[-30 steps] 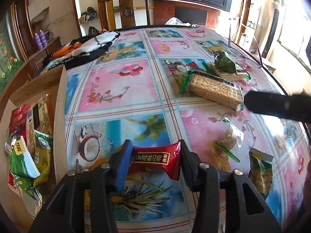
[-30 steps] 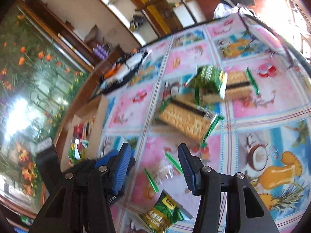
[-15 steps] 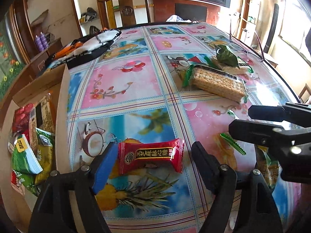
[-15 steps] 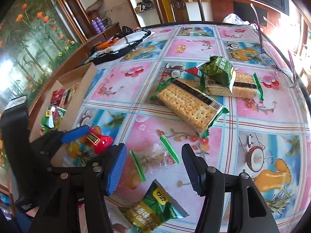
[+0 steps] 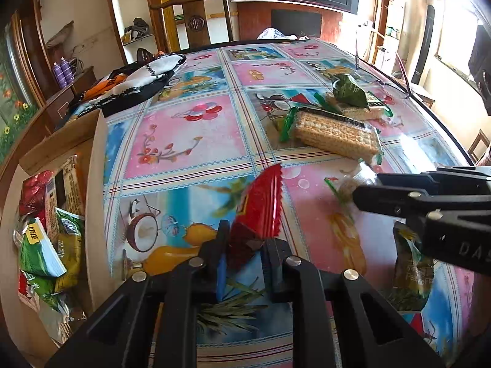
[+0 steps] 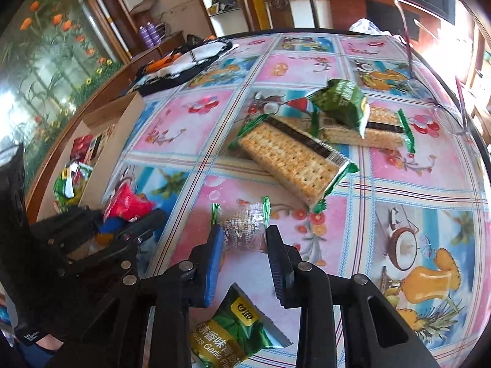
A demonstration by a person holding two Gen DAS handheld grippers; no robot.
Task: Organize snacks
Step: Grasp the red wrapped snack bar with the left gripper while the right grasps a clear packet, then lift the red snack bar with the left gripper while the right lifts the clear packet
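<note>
My left gripper (image 5: 245,242) is shut on a red snack packet (image 5: 260,202), which stands up tilted between the jaws just above the table; the packet also shows in the right wrist view (image 6: 127,204). My right gripper (image 6: 244,239) is shut on a clear packet with green ends (image 6: 242,227), seen from the left wrist view beside the right gripper's tip (image 5: 353,181). A cardboard box (image 5: 92,153) holding several snack packets sits at the table's left edge.
Two cracker packs (image 6: 291,159) and a green bag (image 6: 340,98) lie mid-table. A green garlic-pea bag (image 6: 233,331) lies under my right gripper. Folded cloth (image 5: 138,79) lies far left. Glasses (image 6: 435,104) lie at the right edge. A wooden chair (image 5: 196,15) stands behind.
My left gripper, shut on the red packet a second ago, opened and has closed on it again, tipping it upright. My right gripper came down and closed on the clear packet.
</note>
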